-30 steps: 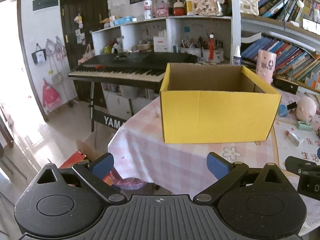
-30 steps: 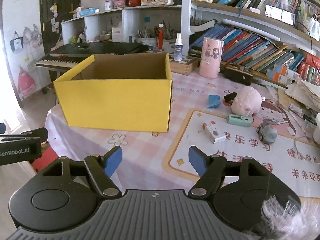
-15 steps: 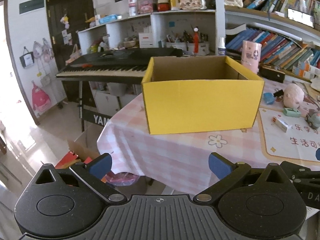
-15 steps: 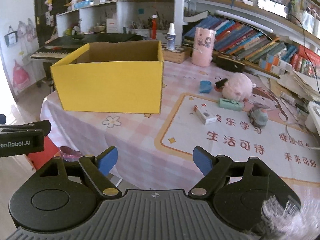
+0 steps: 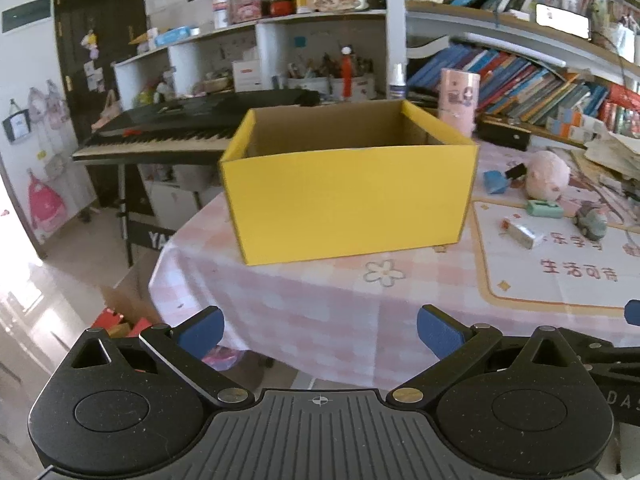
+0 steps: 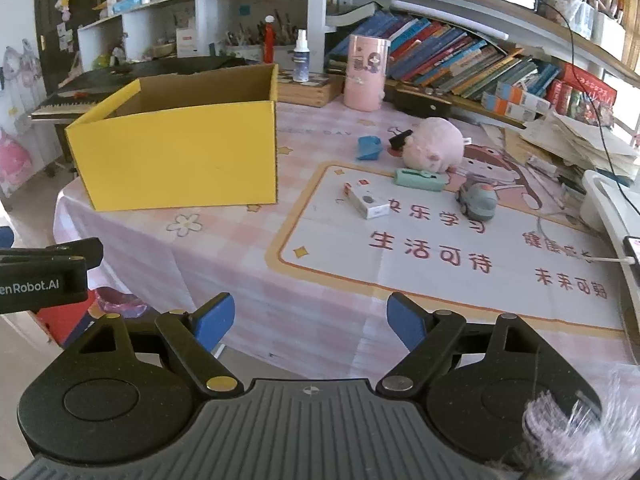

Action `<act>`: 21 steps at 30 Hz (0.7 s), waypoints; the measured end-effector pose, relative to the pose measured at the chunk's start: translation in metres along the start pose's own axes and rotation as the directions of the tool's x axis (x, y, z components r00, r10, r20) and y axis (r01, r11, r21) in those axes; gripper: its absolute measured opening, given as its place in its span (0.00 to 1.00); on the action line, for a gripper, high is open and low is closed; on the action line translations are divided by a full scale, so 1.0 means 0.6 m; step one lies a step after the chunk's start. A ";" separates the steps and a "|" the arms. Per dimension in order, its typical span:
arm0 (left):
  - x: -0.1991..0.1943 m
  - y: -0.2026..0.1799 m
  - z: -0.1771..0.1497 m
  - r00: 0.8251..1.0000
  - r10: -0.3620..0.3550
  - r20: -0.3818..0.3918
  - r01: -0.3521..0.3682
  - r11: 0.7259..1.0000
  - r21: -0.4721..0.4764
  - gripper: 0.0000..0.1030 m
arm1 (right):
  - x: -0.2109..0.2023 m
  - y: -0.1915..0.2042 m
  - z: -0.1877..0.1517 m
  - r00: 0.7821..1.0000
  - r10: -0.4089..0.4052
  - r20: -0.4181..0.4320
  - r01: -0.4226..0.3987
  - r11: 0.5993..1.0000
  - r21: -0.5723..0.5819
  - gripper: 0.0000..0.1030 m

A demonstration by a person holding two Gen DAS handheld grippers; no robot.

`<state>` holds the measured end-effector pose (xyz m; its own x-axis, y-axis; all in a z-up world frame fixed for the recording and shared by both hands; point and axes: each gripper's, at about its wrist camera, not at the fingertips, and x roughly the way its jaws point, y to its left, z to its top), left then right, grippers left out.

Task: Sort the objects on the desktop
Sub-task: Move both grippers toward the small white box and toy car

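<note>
Covering the round table [image 6: 224, 264], pink checked cloth; bookshelves [image 6: 460, 60] behind.

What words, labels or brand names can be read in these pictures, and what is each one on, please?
"enRobot.AI", cut off at the picture edge: left gripper.
"快乐学习", "生活可待", "未来可期": desk mat.
"YA", cut off: keyboard stand.
"DAS", cut off: right gripper.
Book spines, small white box: too small.

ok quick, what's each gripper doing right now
Left gripper: open, holding nothing.
Right gripper: open, holding nothing.
</note>
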<state>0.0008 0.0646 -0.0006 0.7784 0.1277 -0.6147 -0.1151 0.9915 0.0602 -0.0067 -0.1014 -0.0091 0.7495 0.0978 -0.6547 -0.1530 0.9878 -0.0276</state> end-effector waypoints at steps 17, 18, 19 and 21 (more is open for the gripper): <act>0.023 -0.070 0.011 0.996 -0.084 -0.022 0.085 0.994 0.061 1.00 | -0.001 -0.067 -0.010 0.997 -0.075 -0.023 0.076 0.995 0.059 0.80; 0.026 -0.076 0.013 0.996 -0.087 -0.024 0.089 0.994 0.066 1.00 | 0.000 -0.073 -0.009 0.997 -0.078 -0.023 0.079 0.995 0.061 0.80; 0.028 -0.082 0.014 0.996 -0.090 -0.027 0.091 0.993 0.071 1.00 | 0.002 -0.078 -0.008 0.997 -0.079 -0.025 0.081 0.995 0.064 0.80; 0.030 -0.093 0.018 0.996 -0.089 -0.026 0.091 0.993 0.080 1.00 | 0.007 -0.090 -0.005 0.996 -0.082 -0.030 0.084 0.994 0.071 0.80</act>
<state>0.0278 0.0121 -0.0067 0.7692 0.0383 -0.6379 0.0060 0.9977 0.0671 0.0026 -0.1545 -0.0124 0.7396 0.0129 -0.6729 -0.0437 0.9986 -0.0289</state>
